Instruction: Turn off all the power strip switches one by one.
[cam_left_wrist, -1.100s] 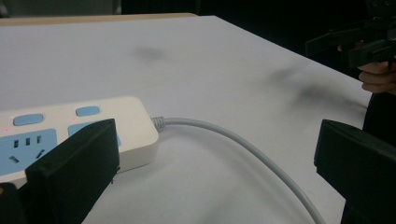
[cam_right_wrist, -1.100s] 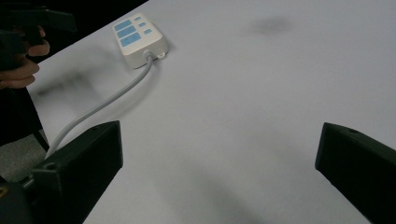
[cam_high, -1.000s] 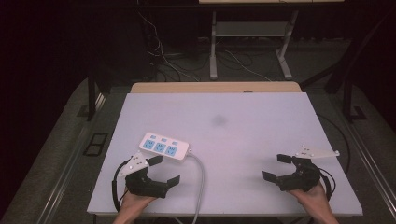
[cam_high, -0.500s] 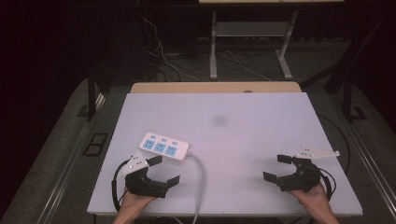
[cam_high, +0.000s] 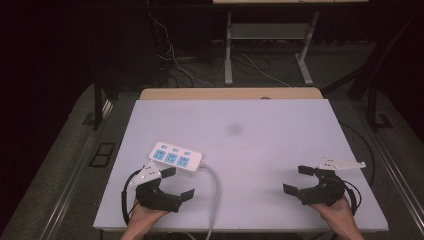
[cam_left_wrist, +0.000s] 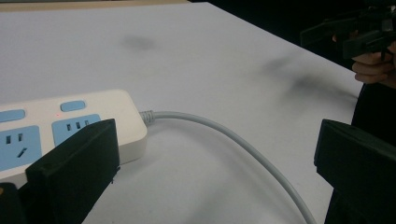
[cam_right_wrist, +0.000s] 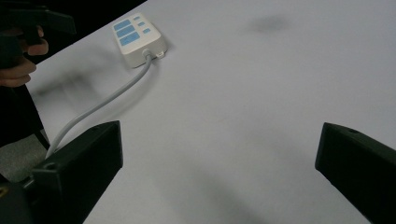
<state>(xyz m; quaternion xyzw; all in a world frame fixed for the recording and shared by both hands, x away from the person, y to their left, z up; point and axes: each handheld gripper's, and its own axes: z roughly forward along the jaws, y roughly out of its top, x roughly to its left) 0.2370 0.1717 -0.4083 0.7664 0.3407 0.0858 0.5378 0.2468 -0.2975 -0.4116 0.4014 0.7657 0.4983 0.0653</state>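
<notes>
A white power strip (cam_high: 176, 156) with blue sockets lies flat on the left half of the white table (cam_high: 270, 150). Its grey cable (cam_high: 216, 192) curves toward the front edge. My left gripper (cam_high: 179, 183) rests just in front of the strip, open, with nothing between its jaws. In the left gripper view the strip (cam_left_wrist: 70, 121) sits right behind the left jaw and the cable (cam_left_wrist: 224, 135) runs between the jaws. My right gripper (cam_high: 297, 179) stands open near the front right, far from the strip (cam_right_wrist: 137, 35), which it faces across bare table.
A dark smudge (cam_high: 234, 129) marks the table's middle. A wooden board (cam_high: 230, 93) lines the far edge. Behind the table stand a metal frame (cam_high: 228, 50) and loose floor cables (cam_high: 175, 60). The table's front edge is close under both hands.
</notes>
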